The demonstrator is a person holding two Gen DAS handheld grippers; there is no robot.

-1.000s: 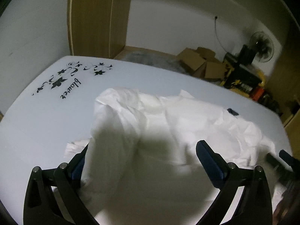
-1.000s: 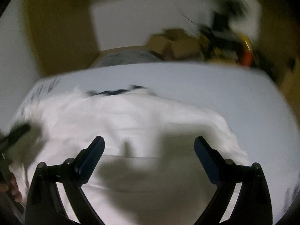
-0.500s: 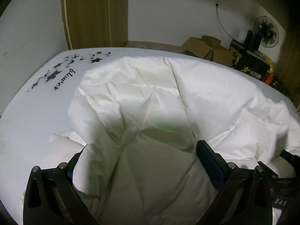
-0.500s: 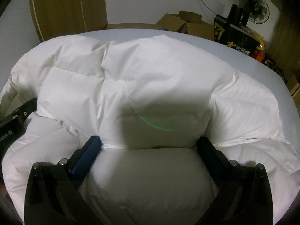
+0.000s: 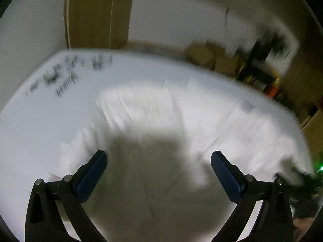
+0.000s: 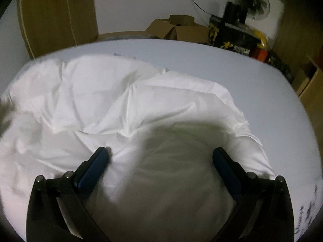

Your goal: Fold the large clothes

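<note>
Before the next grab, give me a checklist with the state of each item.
1. Right gripper jaws wide apart: ok.
2. Left gripper jaws wide apart: ok.
3. Garment lies on the bed: ok.
4. Fabric between the right fingers, not pinched: ok.
5. Garment spread flat: not ok, it is bunched and creased.
6. Sleeve or hem found for the fold: cannot tell, the left view is blurred.
</note>
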